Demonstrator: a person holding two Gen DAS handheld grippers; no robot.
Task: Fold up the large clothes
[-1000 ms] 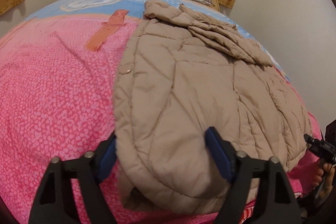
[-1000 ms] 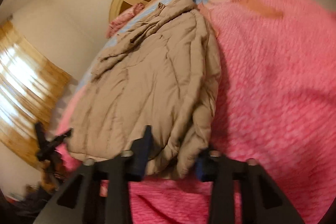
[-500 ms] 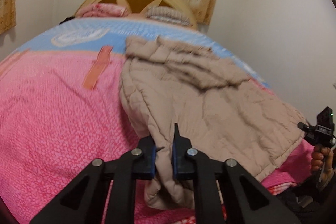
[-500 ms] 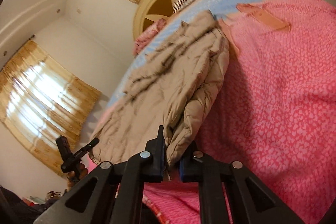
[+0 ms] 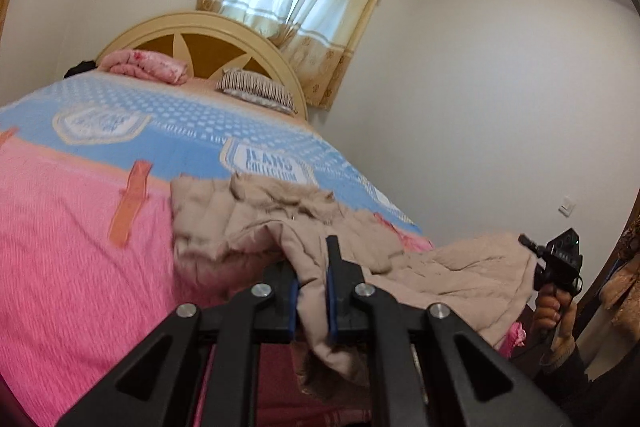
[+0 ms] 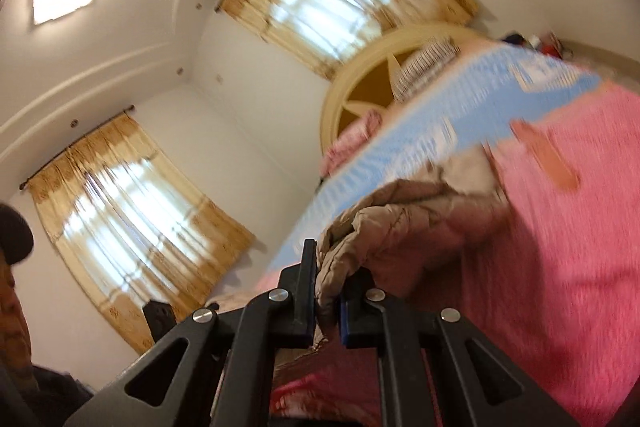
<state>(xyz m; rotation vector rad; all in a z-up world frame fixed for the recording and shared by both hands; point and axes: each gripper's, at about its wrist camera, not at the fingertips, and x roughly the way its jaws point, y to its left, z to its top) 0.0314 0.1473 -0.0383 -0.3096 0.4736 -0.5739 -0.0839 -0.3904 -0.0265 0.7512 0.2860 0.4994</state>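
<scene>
Lifting both near corners, we have raised the quilted beige jacket (image 5: 248, 223) off the pink bed (image 5: 60, 247) since a second ago (it then lay flat). The left gripper (image 5: 311, 301) and right gripper (image 6: 326, 307) each have jaws pinching its hem. We judge the fold toward the headboard (image 5: 240, 39) is beginning.
</scene>
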